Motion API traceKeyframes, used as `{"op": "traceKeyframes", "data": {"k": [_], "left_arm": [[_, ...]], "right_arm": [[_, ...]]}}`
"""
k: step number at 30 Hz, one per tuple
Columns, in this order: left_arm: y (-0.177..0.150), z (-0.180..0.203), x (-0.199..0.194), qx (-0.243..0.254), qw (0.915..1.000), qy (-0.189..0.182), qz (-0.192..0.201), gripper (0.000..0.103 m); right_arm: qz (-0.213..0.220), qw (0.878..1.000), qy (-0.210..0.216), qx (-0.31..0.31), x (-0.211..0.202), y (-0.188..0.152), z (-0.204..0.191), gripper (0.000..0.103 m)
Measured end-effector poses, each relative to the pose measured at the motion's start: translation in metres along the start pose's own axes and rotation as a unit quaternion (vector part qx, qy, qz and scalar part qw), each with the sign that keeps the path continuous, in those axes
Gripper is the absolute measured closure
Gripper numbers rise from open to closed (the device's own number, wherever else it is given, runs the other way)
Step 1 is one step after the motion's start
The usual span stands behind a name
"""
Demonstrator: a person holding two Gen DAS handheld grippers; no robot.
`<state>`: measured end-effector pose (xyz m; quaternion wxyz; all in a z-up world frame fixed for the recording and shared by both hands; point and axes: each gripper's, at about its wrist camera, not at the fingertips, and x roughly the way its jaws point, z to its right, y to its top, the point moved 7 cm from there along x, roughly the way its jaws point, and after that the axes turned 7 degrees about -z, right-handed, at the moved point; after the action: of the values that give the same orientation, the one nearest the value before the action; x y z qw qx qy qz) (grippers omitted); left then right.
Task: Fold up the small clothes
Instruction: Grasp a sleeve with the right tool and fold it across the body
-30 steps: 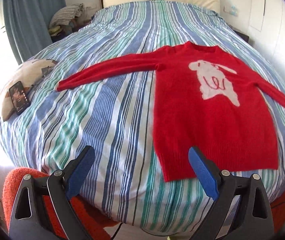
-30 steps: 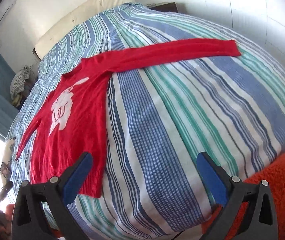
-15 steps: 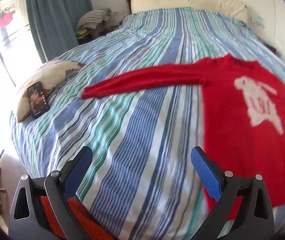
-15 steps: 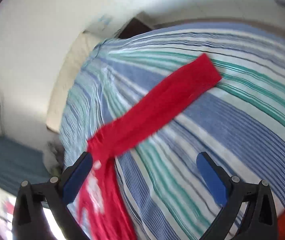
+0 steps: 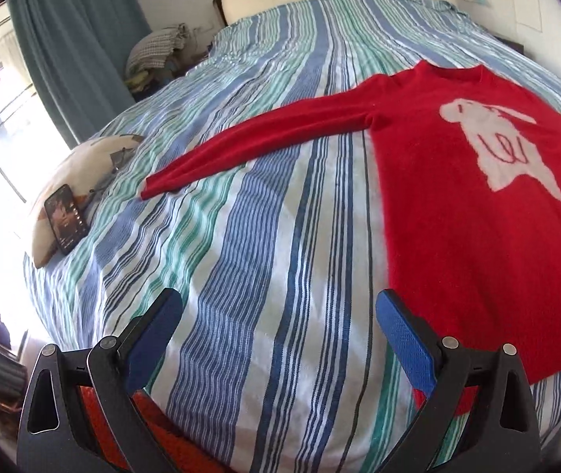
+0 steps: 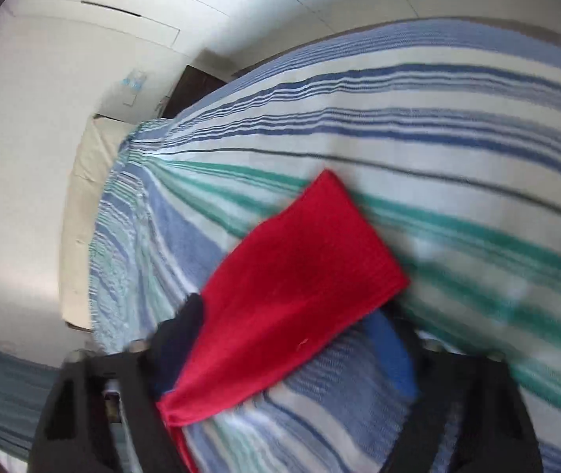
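Observation:
A red sweater (image 5: pixel 457 205) with a white animal figure lies flat, front up, on the striped bedspread (image 5: pixel 241 256). One sleeve (image 5: pixel 260 146) stretches out to the left. My left gripper (image 5: pixel 276 331) hovers open over bare bedspread, its right finger beside the sweater's lower left edge. In the blurred right wrist view, the cuff of the other sleeve (image 6: pixel 292 287) lies between the fingers of my right gripper (image 6: pixel 288 351), whose jaws are closing around it. A gap still shows between the blue pads.
A phone (image 5: pixel 65 218) rests on a beige cushion (image 5: pixel 83 165) at the bed's left edge. A teal curtain (image 5: pixel 67 47) and a pile of clothes (image 5: pixel 158 47) stand beyond it. An orange rug (image 5: pixel 170 441) lies below the bed's near edge. White wardrobe doors (image 6: pixel 83 39) flank the far side.
My right gripper swept along the sleeve to its cuff, rolled, and its jaws have narrowed around the cuff. My left gripper dropped slightly and drifted left of the sweater's body.

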<state>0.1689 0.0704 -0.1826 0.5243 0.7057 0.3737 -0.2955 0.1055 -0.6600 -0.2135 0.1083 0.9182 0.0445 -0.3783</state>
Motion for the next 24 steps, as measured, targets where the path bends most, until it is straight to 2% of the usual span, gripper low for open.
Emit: {"op": "traceKeyframes", "data": {"k": [1,2,3,5,7,9,10,12,15,17,19,20,21,22,23,24], "left_arm": [[0.0,-0.001,0.002,-0.002,1.0,0.001,-0.006,0.004],[-0.001,-0.003,0.005,-0.006,0.9999,-0.002,-0.013,0.004],[-0.001,-0.003,0.008,-0.009,0.9997,-0.007,-0.021,0.004],[-0.003,-0.005,0.014,-0.02,0.9989,-0.017,-0.038,0.004],[-0.004,-0.007,0.018,-0.027,0.9981,-0.026,-0.049,0.004],[-0.003,-0.007,0.02,-0.029,0.9976,-0.032,-0.054,0.004],[-0.003,-0.008,0.02,-0.03,0.9973,-0.036,-0.056,0.004],[-0.002,-0.01,0.02,-0.034,0.9967,-0.044,-0.058,0.004],[0.0,-0.016,0.019,-0.045,0.9958,-0.055,-0.057,0.004],[-0.001,-0.021,0.018,-0.055,0.9951,-0.058,-0.058,0.004],[-0.003,-0.027,0.019,-0.065,0.9941,-0.062,-0.061,0.004],[-0.004,-0.029,0.021,-0.066,0.9937,-0.063,-0.065,0.004],[-0.005,-0.03,0.023,-0.067,0.9933,-0.062,-0.07,0.004],[-0.007,-0.032,0.025,-0.069,0.9929,-0.061,-0.075,0.004],[-0.008,-0.033,0.027,-0.071,0.9924,-0.06,-0.08,0.004],[-0.008,-0.034,0.028,-0.074,0.992,-0.06,-0.082,0.004]], "right_arm": [[-0.004,1.0,-0.016,-0.008,0.004,0.003,-0.001,0.072],[-0.01,1.0,-0.024,-0.012,0.007,0.005,-0.002,0.096],[-0.01,0.999,-0.029,-0.02,0.006,0.006,-0.008,0.097],[0.007,0.996,-0.034,-0.079,-0.006,0.007,-0.042,0.097],[0.003,0.984,-0.027,-0.173,-0.017,-0.008,-0.102,0.097],[-0.004,0.969,0.002,-0.249,-0.026,-0.031,-0.165,0.097],[-0.011,0.956,0.028,-0.293,-0.032,-0.053,-0.21,0.097],[-0.033,0.933,0.072,-0.351,-0.036,-0.097,-0.275,0.097],[-0.083,0.89,0.129,-0.429,-0.027,-0.183,-0.37,0.097],[-0.119,0.87,0.157,-0.452,-0.009,-0.239,-0.412,0.097],[-0.146,0.855,0.168,-0.469,0.013,-0.286,-0.438,0.095],[-0.153,0.846,0.158,-0.486,0.029,-0.312,-0.447,0.087],[-0.172,0.838,0.152,-0.496,0.043,-0.33,-0.452,0.052],[-0.208,0.831,0.142,-0.496,0.062,-0.347,-0.454,0.029],[-0.227,0.831,0.142,-0.487,0.072,-0.356,-0.452,0.013],[-0.23,0.833,0.146,-0.482,0.075,-0.361,-0.446,0.013]]}}
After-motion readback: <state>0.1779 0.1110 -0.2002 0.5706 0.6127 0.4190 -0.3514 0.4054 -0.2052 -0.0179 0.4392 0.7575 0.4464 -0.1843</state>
